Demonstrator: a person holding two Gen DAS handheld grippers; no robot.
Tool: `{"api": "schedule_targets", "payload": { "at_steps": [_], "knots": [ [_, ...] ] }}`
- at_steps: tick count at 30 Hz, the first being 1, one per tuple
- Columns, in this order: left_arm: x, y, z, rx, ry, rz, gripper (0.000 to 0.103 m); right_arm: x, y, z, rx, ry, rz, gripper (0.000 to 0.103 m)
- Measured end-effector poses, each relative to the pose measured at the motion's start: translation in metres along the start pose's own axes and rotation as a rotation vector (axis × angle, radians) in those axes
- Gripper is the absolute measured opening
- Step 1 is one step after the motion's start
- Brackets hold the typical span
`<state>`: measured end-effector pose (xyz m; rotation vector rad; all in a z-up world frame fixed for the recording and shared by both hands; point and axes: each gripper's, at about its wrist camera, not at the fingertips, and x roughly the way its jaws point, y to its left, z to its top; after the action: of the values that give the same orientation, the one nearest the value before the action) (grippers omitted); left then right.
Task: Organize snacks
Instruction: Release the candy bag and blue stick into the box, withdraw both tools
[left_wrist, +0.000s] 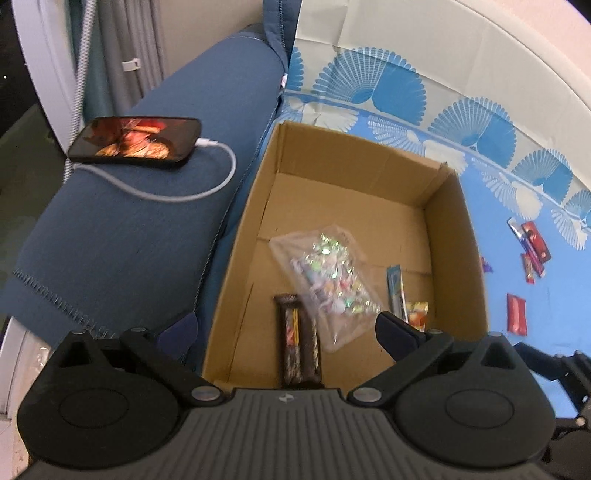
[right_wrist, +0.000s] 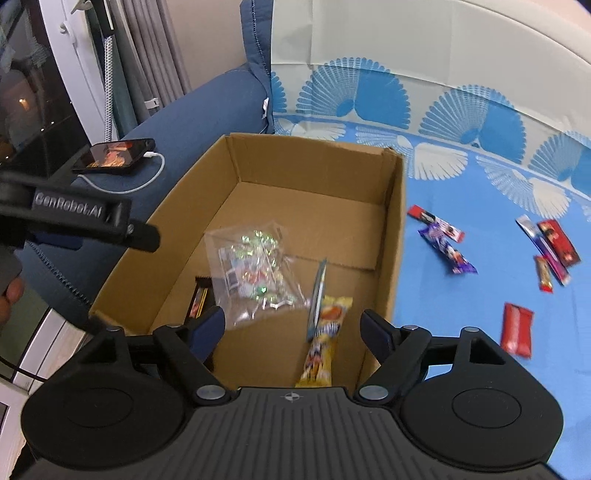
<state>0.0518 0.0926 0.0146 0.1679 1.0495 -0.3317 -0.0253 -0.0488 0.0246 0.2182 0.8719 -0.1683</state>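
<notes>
Both grippers over the cardboard box (right_wrist: 391, 236) – left gripper (left_wrist: 286, 332) jaws spread wide, right gripper (right_wrist: 293, 328) jaws apart, nothing held. Clear candy bag (right_wrist: 255, 273), brown bar (left_wrist: 297, 347) and yellow bar (right_wrist: 325, 339) lie inside; more bars (right_wrist: 517, 328) on the blue cloth (right_wrist: 461, 332). Only legible text – "GenRobot.AI" on the left tool.

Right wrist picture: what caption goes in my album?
Open right gripper above a cardboard box of snacks, more bars waiting on the blue cloth.
</notes>
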Motion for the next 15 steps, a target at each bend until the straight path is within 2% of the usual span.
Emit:
{"api": "schedule_targets", "payload": {
  "at_steps": [11, 15],
  "knots": [
    [-0.056, -0.007, -0.048, 0.046, -0.059, 0.005, 0.103, -0.065, 0.017, -0.038, 0.001, -0.068, -0.041, 0.085],
    [-0.071, -0.013, -0.063, 0.062, -0.074, -0.005, 0.103, -0.088, 0.021, -0.049, -0.004, -0.110, -0.057, 0.090]
  ]
}}
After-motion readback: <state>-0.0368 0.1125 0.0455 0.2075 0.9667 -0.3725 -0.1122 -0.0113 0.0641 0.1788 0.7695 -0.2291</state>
